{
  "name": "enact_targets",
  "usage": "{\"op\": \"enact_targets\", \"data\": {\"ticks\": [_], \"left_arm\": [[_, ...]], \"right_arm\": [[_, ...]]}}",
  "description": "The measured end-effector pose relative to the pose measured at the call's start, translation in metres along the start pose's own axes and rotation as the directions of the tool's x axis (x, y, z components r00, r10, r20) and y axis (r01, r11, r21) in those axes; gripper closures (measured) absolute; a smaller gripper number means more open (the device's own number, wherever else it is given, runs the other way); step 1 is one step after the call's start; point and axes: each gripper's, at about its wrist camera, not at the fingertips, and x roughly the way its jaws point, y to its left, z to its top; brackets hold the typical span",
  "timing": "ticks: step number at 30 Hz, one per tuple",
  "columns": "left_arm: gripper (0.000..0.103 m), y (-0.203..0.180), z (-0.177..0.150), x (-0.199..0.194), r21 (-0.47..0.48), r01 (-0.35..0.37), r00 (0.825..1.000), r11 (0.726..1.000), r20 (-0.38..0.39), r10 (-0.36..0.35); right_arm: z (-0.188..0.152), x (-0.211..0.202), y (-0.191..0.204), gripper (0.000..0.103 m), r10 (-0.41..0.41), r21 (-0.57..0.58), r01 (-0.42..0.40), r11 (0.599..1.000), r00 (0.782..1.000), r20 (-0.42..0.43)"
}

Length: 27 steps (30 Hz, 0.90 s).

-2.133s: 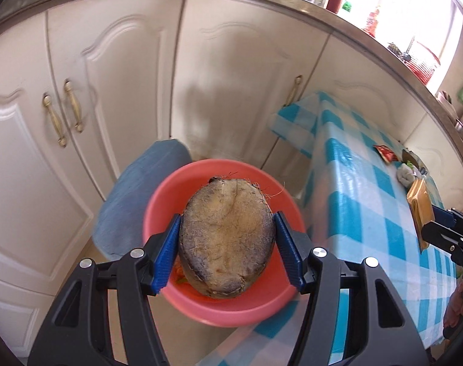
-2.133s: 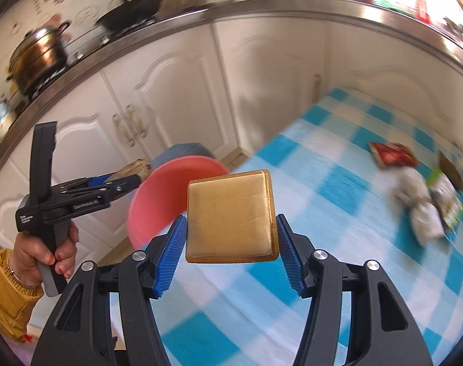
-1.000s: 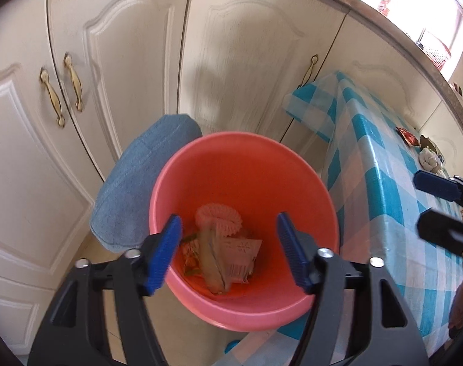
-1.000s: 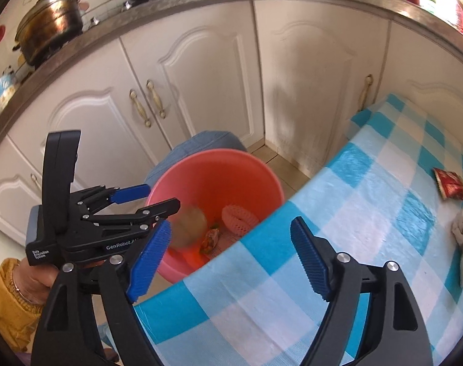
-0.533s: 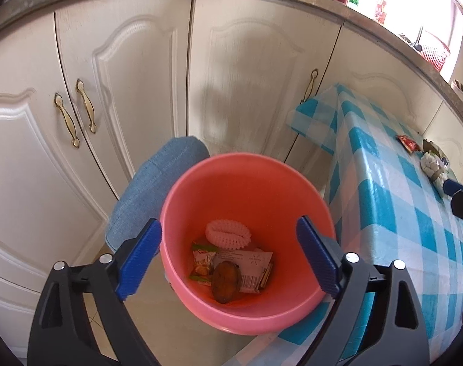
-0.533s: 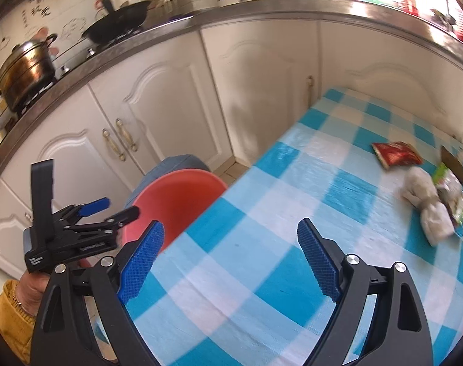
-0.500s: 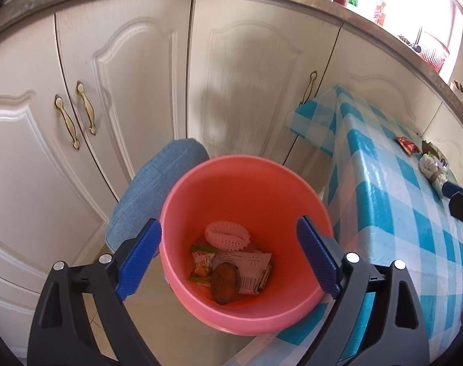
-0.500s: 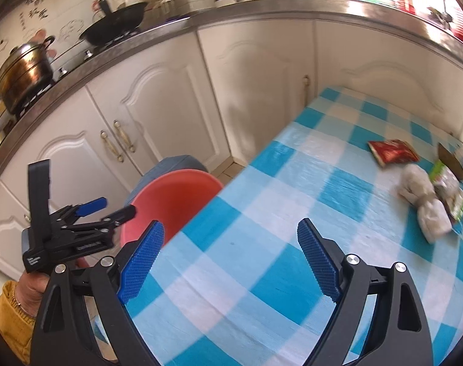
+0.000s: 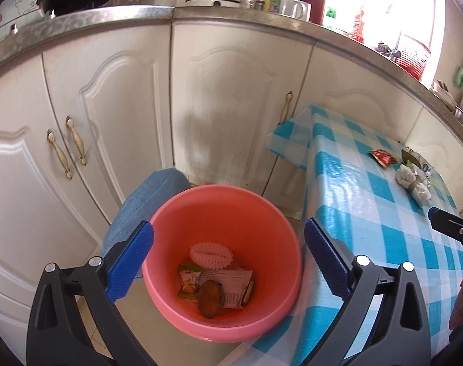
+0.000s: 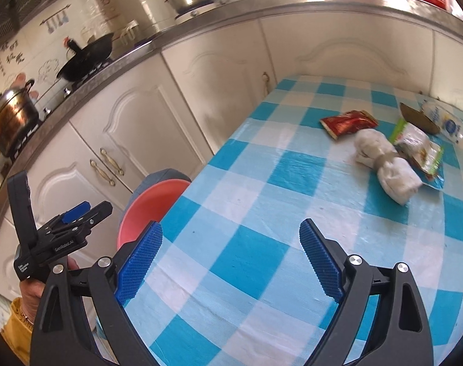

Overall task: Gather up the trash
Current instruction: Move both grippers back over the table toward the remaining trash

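Pink plastic bucket (image 9: 222, 213) on the floor holds wrappers and a brown husk (image 9: 211, 298) beneath the left tongs (image 9: 228, 262), jaws opening, empty. Right tongs (image 10: 229, 262), also opening and empty, hover over the checked bench (image 10: 261, 213), where a red packet (image 10: 348, 123) and tissue wad (image 10: 383, 164) lie.

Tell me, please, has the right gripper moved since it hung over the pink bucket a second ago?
Yes. The right gripper has swung away from the pink bucket, which now sits at its left, and faces the checked table; its empty jaws are opening.
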Motion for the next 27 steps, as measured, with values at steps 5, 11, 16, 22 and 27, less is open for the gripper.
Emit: {"op": "enact_targets", "data": {"ticks": [5, 11, 16, 22, 27], "left_arm": [[0.004, -0.015, 0.005, -0.006, 0.023, 0.026, 1.0, 0.999, 0.009, -0.026], [0.004, -0.034, 0.009, -0.011, 0.058, 0.05, 0.999, 0.997, 0.015, -0.051], [0.004, -0.052, 0.011, -0.014, 0.085, 0.068, 0.997, 0.994, 0.018, -0.07], [0.004, -0.077, 0.013, -0.012, 0.12, 0.102, 0.995, 0.988, 0.004, -0.103], [0.004, -0.103, 0.013, -0.008, 0.153, 0.134, 0.991, 0.979, -0.016, -0.133]], "right_arm": [[-0.004, -0.013, -0.015, 0.012, -0.02, 0.024, 0.019, 1.0, 1.0, 0.02], [-0.011, -0.028, -0.037, 0.012, -0.044, 0.064, 0.041, 0.997, 0.998, 0.039], [-0.016, -0.04, -0.058, 0.012, -0.065, 0.104, 0.059, 0.993, 0.996, 0.054], [-0.021, -0.056, -0.085, 0.012, -0.094, 0.15, 0.081, 0.985, 0.993, 0.077], [-0.023, -0.067, -0.108, 0.012, -0.119, 0.191, 0.101, 0.976, 0.989, 0.09]]}}
